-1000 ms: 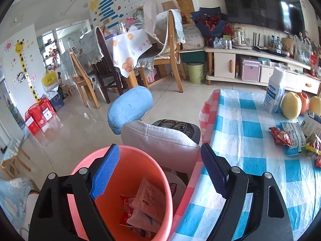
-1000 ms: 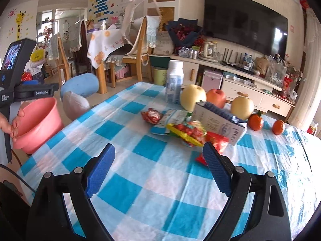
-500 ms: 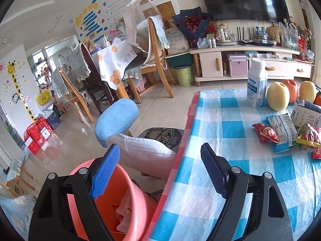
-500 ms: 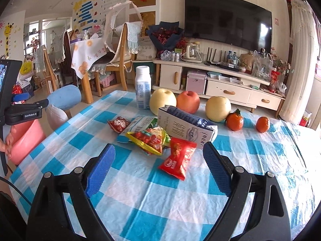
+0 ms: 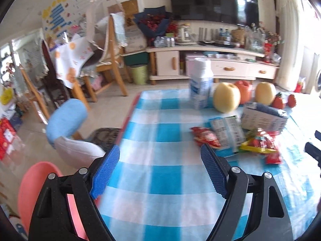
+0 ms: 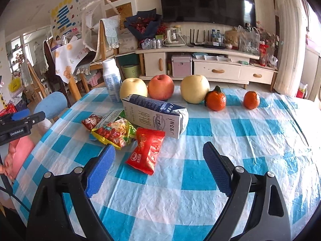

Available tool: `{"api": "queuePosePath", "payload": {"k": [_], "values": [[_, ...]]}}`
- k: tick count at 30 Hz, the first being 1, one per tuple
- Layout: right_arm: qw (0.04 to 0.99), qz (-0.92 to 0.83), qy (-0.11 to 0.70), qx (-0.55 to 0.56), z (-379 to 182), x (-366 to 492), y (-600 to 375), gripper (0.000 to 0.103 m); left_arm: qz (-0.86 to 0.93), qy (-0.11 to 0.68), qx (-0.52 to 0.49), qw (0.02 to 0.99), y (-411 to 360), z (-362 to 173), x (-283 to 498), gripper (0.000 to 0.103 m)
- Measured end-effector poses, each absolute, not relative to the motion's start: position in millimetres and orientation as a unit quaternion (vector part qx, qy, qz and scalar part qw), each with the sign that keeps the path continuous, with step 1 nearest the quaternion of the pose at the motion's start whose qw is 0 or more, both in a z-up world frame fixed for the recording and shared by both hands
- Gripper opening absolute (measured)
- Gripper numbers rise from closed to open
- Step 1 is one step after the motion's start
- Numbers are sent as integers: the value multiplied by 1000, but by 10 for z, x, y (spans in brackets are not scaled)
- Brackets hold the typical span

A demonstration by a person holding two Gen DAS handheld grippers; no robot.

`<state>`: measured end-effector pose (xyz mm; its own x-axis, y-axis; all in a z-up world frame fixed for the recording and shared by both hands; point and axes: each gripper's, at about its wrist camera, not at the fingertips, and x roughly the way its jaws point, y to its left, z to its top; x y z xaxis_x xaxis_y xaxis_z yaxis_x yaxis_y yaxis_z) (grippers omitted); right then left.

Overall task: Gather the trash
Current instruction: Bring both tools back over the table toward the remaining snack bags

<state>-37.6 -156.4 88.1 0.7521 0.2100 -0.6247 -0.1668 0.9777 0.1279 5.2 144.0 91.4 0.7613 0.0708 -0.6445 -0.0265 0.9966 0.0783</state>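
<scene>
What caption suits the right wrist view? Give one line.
Open right gripper faces a red snack packet, wrappers and a milk carton on the checked tablecloth.

apples [image 6: 161,87], oranges [image 6: 216,100], television [image 6: 206,1]

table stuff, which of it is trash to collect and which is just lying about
Trash job: red wrapper, yellow snack bag, small red packet, white-green wrapper, milk carton, pink bin.
Lying about: bottle, apples, oranges.
</scene>
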Motion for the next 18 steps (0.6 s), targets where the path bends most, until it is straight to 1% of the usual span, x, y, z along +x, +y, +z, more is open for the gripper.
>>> {"api": "queuePosePath", "payload": {"k": [11,13,14,15,18], "values": [[896,146,402,117,576,-60,-1647,90,-68,386,13,920,952,522,420,83],[894,153,405,113,543,-14,-1608,87,-71,395,12,916,917,453,514,83],[894,155,406,110,530,11,-1585,83,-70,399,9,914,908,418,570,83],[893,158,407,107,516,41,-1570,81,-71,402,3,913,919,390,623,83],[889,166,412,110,476,121,-1530,81,-69,406,-24,911,971,313,772,82]]}}
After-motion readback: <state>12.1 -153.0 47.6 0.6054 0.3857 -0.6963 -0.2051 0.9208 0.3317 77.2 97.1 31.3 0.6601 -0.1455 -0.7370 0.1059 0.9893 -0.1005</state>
